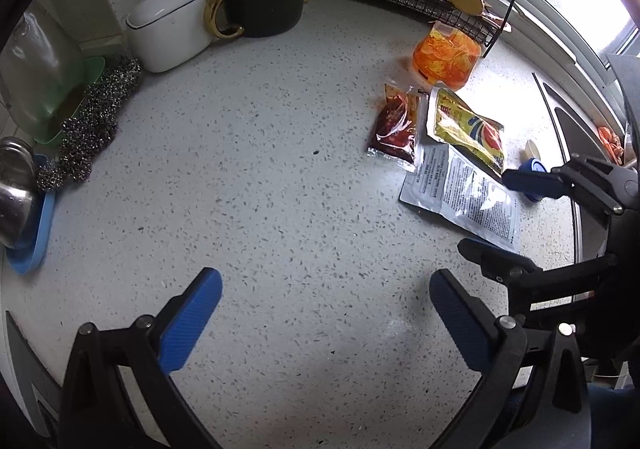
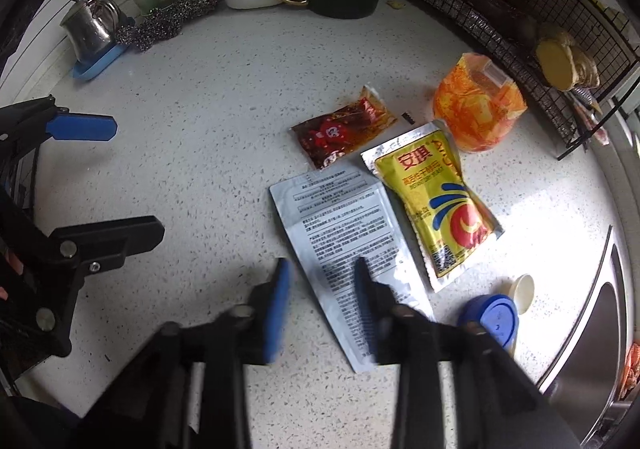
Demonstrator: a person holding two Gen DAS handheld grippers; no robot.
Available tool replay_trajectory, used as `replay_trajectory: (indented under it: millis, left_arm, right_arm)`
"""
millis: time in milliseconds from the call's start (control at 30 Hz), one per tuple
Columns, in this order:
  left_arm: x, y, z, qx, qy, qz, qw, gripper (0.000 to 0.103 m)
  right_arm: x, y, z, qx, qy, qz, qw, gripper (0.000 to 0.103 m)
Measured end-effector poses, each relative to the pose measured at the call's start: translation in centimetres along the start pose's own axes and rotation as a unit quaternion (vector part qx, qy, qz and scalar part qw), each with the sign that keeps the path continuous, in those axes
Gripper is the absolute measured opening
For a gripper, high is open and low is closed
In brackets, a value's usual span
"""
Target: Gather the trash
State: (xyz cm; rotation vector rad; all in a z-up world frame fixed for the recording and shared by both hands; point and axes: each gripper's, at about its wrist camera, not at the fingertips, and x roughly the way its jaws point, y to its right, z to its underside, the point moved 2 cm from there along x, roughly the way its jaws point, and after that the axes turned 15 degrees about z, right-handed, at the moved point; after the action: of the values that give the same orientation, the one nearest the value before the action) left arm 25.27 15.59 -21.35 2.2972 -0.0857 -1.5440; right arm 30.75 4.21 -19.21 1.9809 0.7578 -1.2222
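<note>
Several pieces of trash lie on the speckled counter: a silver printed packet (image 2: 336,217) (image 1: 460,193), a yellow yeast packet (image 2: 436,205) (image 1: 468,129), a dark red sauce sachet (image 2: 340,133) (image 1: 396,125) and a crumpled orange wrapper (image 2: 476,105) (image 1: 444,57). A blue cap (image 2: 494,319) and a small cream cap (image 2: 524,291) sit near the sink. My right gripper (image 2: 320,283) (image 1: 484,211) hovers open over the silver packet's near end, which lies flat and ungripped. My left gripper (image 1: 324,309) (image 2: 138,179) stands open over bare counter to the left, holding nothing.
At the back stand a dark mug with a gold handle (image 1: 268,1) full of utensils, a white lidded pot (image 1: 168,29), steel scourers (image 1: 96,117) and a metal jug on a blue tray (image 2: 90,29). A black wire rack (image 2: 500,9) runs along the right; the sink (image 2: 592,349) is at the right edge.
</note>
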Motion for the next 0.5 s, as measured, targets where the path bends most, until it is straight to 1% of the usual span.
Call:
replay_trajectory:
  millis: [33, 133, 200, 267, 367, 467, 500]
  left_arm:
    - [0.1, -0.2, 0.0, -0.002, 0.0, -0.001, 1.0, 0.103]
    - [0.1, -0.8, 0.3, -0.011, 0.001, 0.0, 0.9999, 0.103]
    - [0.0, -1.3, 0.5, -0.014, 0.0, 0.0, 0.9999, 0.103]
    - [-0.2, -1.7, 0.8, -0.015, 0.0, -0.001, 0.9999, 0.103]
    - [-0.2, -2.3, 1.1, -0.013, -0.006, -0.013, 0.9998, 0.103]
    - [-0.1, -3.0, 1.3, -0.016, -0.008, -0.008, 0.9998, 0.103]
    - [-0.1, -3.2, 1.3, -0.017, -0.008, -0.008, 0.9998, 0.103]
  right_arm:
    - [-0.3, 0.2, 0.1, -0.003, 0.007, 0.008, 1.0, 0.066]
    - [-0.8, -0.6, -0.4, -0.025, 0.027, 0.056, 0.998, 0.066]
    - [-0.9, -1.7, -0.4, -0.044, 0.038, 0.095, 0.994, 0.066]
    - [-0.8, -2.9, -0.2, -0.06, 0.05, 0.125, 0.989, 0.066]
    - [-0.3, -4.2, -0.3, -0.07, 0.06, 0.151, 0.984, 0.066]
    - [-0.3, -4.5, -0.4, -0.068, 0.069, 0.18, 0.979, 0.067]
    - [-0.2, -4.6, -0.5, -0.067, 0.07, 0.184, 0.978, 0.067]
